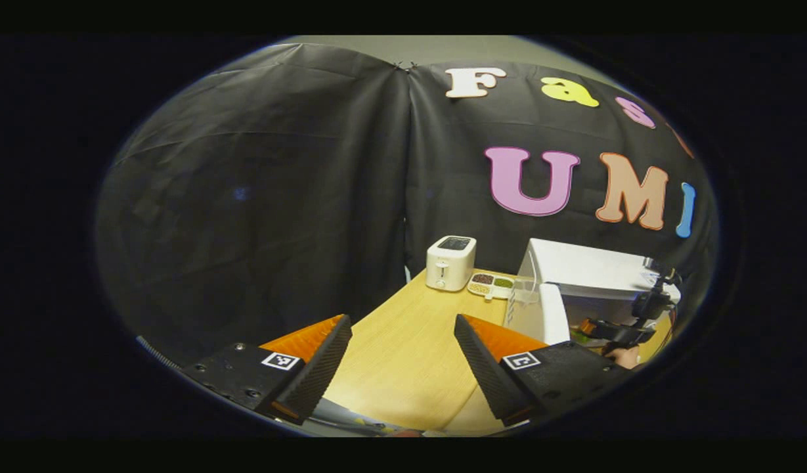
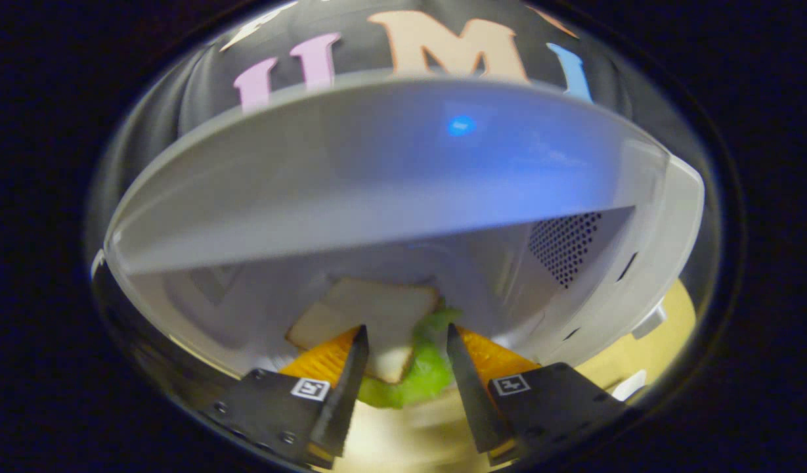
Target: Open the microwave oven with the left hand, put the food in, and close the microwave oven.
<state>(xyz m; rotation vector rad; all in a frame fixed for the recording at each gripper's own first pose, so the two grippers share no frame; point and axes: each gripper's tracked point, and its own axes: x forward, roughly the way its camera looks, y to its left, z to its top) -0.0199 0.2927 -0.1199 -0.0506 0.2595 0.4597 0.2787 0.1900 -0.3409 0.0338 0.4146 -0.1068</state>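
Note:
The white microwave (image 1: 593, 266) stands at the right end of the wooden table (image 1: 403, 355), with its door (image 1: 553, 315) swung open. In front of its opening I see my right gripper (image 1: 623, 328) and the hand holding it. In the right gripper view the microwave cavity (image 2: 390, 263) lies straight ahead. My right gripper (image 2: 405, 338) is shut on a sandwich (image 2: 377, 309) of white bread and green lettuce, held at the mouth of the cavity. My left gripper (image 1: 403, 325) hangs open over the table, well left of the microwave, with nothing between its fingers.
A white toaster (image 1: 450, 263) stands at the back of the table. A small compartment dish (image 1: 492, 286) with bits of food lies between it and the microwave. The black cloth wall closes the back and the left.

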